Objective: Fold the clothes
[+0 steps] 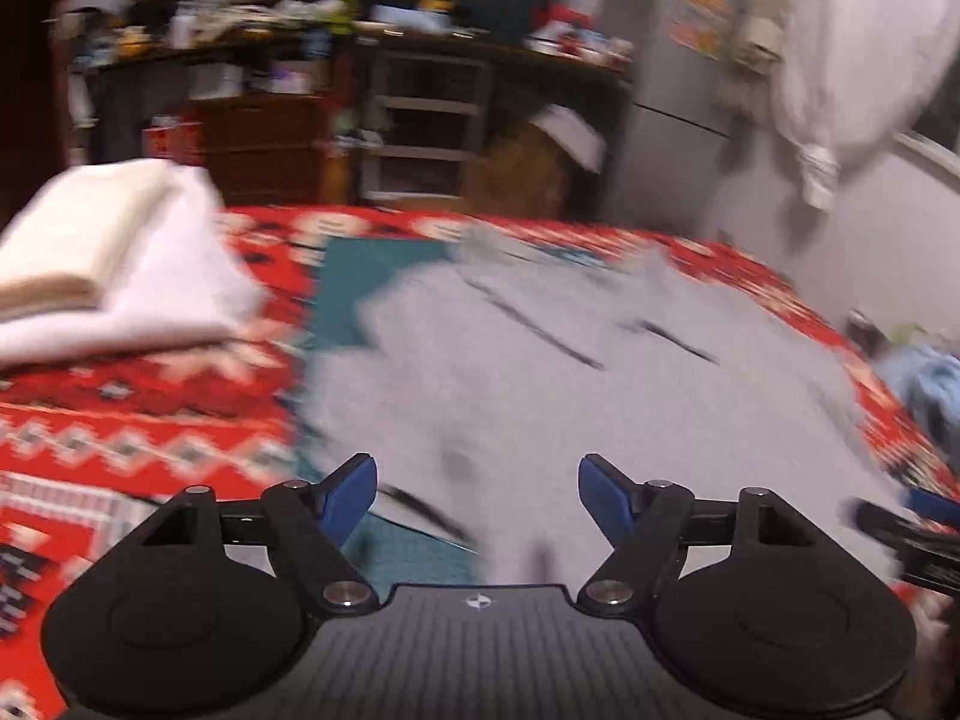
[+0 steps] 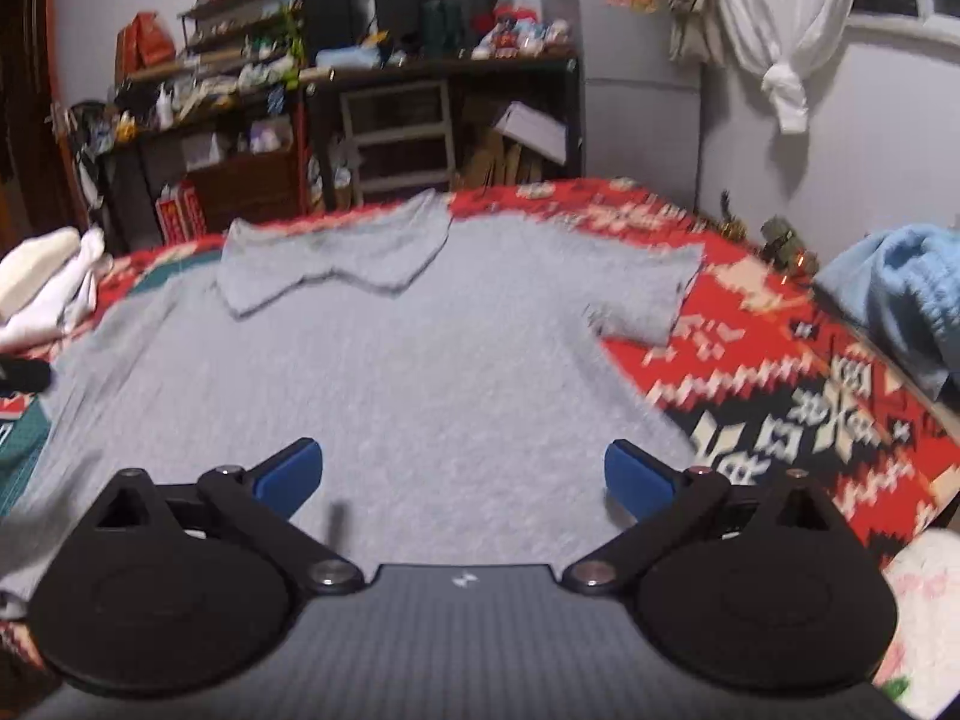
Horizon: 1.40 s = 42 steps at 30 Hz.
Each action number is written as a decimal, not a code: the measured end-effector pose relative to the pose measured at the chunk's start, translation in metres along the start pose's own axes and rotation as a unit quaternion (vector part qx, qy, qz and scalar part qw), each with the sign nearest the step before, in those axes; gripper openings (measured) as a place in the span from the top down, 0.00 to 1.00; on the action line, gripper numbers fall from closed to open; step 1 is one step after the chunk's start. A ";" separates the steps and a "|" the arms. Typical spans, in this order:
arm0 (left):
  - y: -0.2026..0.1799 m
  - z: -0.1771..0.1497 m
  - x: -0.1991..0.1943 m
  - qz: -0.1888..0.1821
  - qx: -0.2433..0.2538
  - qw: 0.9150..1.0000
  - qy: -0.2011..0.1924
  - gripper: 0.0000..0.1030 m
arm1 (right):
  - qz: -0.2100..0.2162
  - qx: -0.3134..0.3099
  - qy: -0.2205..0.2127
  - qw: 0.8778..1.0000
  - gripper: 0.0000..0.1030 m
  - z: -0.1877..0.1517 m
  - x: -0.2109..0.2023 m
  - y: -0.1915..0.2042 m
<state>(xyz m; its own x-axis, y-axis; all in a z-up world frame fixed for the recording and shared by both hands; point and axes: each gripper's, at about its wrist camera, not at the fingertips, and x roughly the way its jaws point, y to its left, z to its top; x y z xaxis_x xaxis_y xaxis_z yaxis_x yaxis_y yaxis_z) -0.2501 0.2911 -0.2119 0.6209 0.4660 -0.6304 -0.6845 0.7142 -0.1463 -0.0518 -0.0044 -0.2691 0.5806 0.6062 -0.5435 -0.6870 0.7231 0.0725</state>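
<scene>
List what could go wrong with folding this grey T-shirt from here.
1. One sleeve of the grey T-shirt is already flipped inward, the other lies flat; the fold may come out lopsided.
2. The folded white stack sits close beside the shirt and could be knocked.
3. Both the left gripper and right gripper are open and empty: nothing is pinned.

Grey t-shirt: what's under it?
The grey t-shirt lies spread on a red patterned blanket, with a teal patch showing at its left edge. Whatever is beneath its middle is covered.

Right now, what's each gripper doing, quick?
Left gripper: open, holding nothing, above the grey T-shirt.
Right gripper: open, holding nothing, above the same shirt.
</scene>
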 end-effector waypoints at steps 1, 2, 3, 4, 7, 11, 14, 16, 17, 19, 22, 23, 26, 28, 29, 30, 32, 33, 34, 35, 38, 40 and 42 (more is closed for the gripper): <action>0.012 0.006 0.003 0.015 -0.008 1.000 -0.002 0.36 | -0.007 -0.006 -0.009 1.000 0.02 0.002 0.000 -0.001; 0.022 0.011 0.008 0.027 -0.016 1.000 0.001 0.44 | -0.014 -0.012 -0.018 1.000 0.04 0.004 0.000 -0.002; 0.032 0.015 0.016 0.034 -0.024 0.999 0.010 0.48 | -0.023 -0.021 -0.026 0.999 0.08 0.006 0.000 -0.003; 0.039 0.018 0.024 0.037 -0.028 0.999 0.017 0.48 | -0.031 -0.030 -0.034 0.998 0.10 0.009 0.000 -0.004; 0.050 0.026 0.047 0.035 -0.023 0.999 0.026 0.48 | -0.052 -0.030 -0.050 0.997 0.12 0.012 0.001 -0.015; 0.048 0.031 0.071 0.028 -0.017 0.999 0.043 0.57 | -0.063 -0.002 -0.049 0.997 0.14 0.013 0.004 -0.029; 0.040 0.031 0.080 0.045 0.009 0.998 0.049 0.67 | -0.063 0.005 -0.046 0.997 0.14 0.013 0.007 -0.031; 0.037 0.030 0.080 0.054 0.019 0.997 0.043 0.71 | -0.064 0.001 -0.045 0.997 0.14 0.012 0.009 -0.029; 0.039 0.030 0.078 0.059 0.021 0.997 0.041 0.87 | -0.065 -0.001 -0.044 0.997 0.14 0.011 0.011 -0.028; 0.047 0.030 0.072 0.071 0.012 0.997 0.036 0.95 | -0.064 -0.007 -0.041 0.997 0.14 0.010 0.012 -0.025; 0.066 0.030 0.059 0.090 -0.023 0.995 0.028 0.95 | -0.063 -0.009 -0.040 0.997 0.14 0.009 0.013 -0.023; 0.070 0.030 0.056 0.094 -0.027 0.995 0.025 0.95 | -0.062 -0.009 -0.039 0.997 0.14 0.008 0.013 -0.023; 0.074 0.028 0.048 0.102 -0.019 0.994 0.020 0.95 | -0.065 -0.005 -0.033 0.997 0.14 0.008 0.016 -0.025; 0.074 0.027 0.045 0.119 -0.010 0.993 0.016 0.89 | -0.065 -0.003 -0.031 0.997 0.14 0.008 0.018 -0.025; 0.075 0.026 0.044 0.134 -0.006 0.991 0.013 0.89 | -0.066 -0.004 -0.031 0.997 0.14 0.007 0.018 -0.025; 0.078 0.026 0.043 0.146 -0.007 0.989 0.011 0.89 | -0.066 -0.004 -0.030 0.997 0.14 0.007 0.019 -0.025; 0.085 0.025 0.041 0.160 -0.015 0.987 0.006 0.89 | -0.066 -0.004 -0.030 0.997 0.13 0.007 0.019 -0.025; 0.089 0.025 0.040 0.151 -0.029 0.988 0.005 0.89 | -0.066 -0.004 -0.030 0.997 0.13 0.007 0.019 -0.025; 0.093 0.024 0.039 0.139 -0.042 0.989 0.004 0.89 | -0.066 -0.004 -0.030 0.997 0.13 0.007 0.018 -0.025; 0.096 0.024 0.038 0.128 -0.052 0.990 0.002 0.88 | -0.066 -0.004 -0.030 0.997 0.13 0.007 0.018 -0.025; 0.094 0.023 0.042 0.104 -0.052 0.993 0.000 0.70 | -0.066 -0.005 -0.027 0.997 0.13 0.007 0.019 -0.023; 0.087 0.021 0.048 0.095 -0.034 0.995 0.007 0.70 | -0.064 -0.008 -0.026 0.998 0.13 0.006 0.019 -0.023; 0.079 0.019 0.055 0.092 -0.014 0.996 0.014 0.70 | -0.063 -0.011 -0.026 0.998 0.13 0.006 0.019 -0.022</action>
<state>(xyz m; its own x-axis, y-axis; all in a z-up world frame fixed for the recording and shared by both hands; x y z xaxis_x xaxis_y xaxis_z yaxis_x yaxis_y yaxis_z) -0.2632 0.3831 -0.2438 0.4738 0.5716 -0.6699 -0.7961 0.6032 -0.0484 -0.0234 -0.0069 -0.2760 0.6839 0.5279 -0.5036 -0.6166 0.7872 -0.0123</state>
